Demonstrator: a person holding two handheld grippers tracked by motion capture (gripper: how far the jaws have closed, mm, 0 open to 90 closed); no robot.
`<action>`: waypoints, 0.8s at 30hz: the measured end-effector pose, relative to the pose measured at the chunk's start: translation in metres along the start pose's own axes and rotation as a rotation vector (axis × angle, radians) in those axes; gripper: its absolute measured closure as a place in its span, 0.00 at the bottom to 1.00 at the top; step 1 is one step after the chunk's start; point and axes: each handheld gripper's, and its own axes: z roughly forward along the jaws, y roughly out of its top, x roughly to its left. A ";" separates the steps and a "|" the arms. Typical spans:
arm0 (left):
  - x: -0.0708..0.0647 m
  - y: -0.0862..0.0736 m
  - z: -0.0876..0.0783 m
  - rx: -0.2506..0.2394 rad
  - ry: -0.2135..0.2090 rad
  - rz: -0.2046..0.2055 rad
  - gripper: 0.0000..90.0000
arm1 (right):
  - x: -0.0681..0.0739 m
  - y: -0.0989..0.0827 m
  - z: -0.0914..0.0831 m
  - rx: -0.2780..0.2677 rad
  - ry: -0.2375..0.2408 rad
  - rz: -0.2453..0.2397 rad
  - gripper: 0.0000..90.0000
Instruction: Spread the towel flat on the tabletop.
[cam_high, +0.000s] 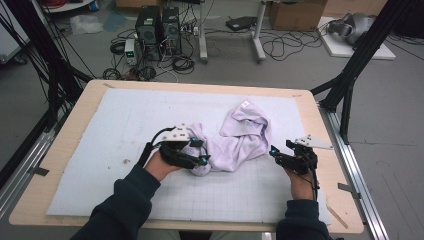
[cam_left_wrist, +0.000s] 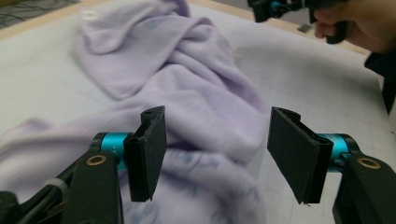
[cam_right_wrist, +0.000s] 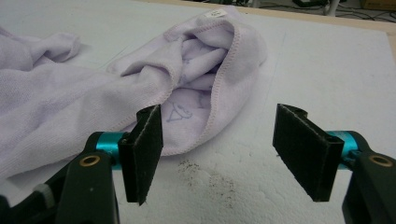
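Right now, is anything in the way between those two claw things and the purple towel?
Nothing visible. The left gripper hangs over the lilac towel with its jaws apart and cloth right beneath them. The right gripper sits just off the towel's hemmed edge, jaws apart, with bare white mat between.

One crumpled lilac towel, one white mat, one wooden table, two handheld tools.
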 end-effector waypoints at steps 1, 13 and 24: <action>-0.001 0.003 0.008 0.027 -0.020 0.016 0.43 | 0.000 0.000 0.000 0.001 0.000 -0.002 0.36; -0.009 0.010 0.061 0.231 0.026 0.174 0.50 | -0.001 -0.002 0.001 0.004 0.005 0.004 0.36; 0.016 0.011 0.050 0.112 -0.074 -0.009 0.90 | 0.002 -0.003 0.003 0.009 0.011 0.005 0.35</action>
